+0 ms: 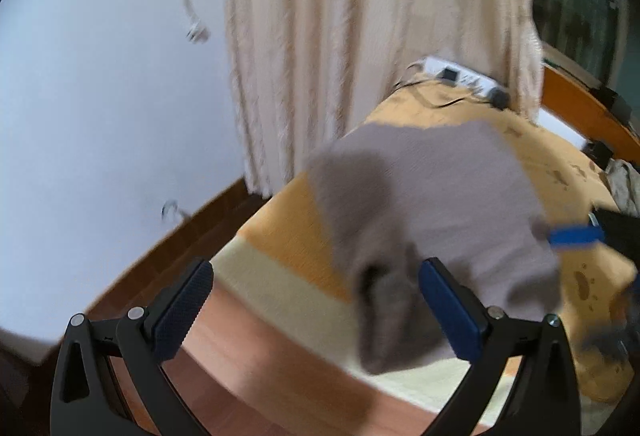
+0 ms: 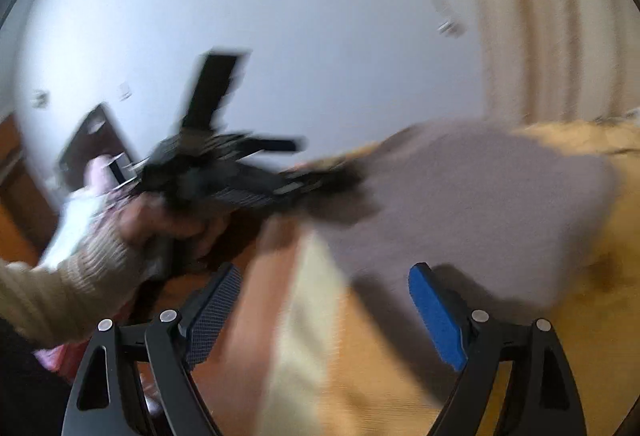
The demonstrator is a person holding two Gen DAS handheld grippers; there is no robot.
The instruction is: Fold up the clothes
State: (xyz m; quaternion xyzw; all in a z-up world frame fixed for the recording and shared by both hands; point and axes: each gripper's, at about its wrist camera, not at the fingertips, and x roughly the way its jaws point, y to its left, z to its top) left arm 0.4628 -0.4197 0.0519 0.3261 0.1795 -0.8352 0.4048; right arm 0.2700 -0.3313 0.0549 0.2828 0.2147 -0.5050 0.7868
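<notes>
A grey garment point(image 1: 432, 196) lies spread on the orange bedcover point(image 1: 288, 236). One bunched end point(image 1: 384, 320) droops over the bed's near edge. My left gripper point(image 1: 316, 300) hovers open above that edge; the bunched end sits just inside its right finger, and the pads do not press it. A blue pad point(image 1: 576, 235) of the right gripper touches the garment's right edge. In the right wrist view my right gripper point(image 2: 326, 312) stands open over the bedcover point(image 2: 580, 276), with the grey garment point(image 2: 460, 196) just ahead. The left gripper point(image 2: 344, 176) appears blurred, held by a hand point(image 2: 160, 220).
A cream curtain point(image 1: 360, 36) hangs behind the bed next to a white wall point(image 1: 100, 76). A white power strip point(image 1: 460, 76) with cables lies at the far end. Another crumpled cloth point(image 1: 624, 184) lies at the right edge. Pink cloth point(image 2: 100, 172) lies at the left.
</notes>
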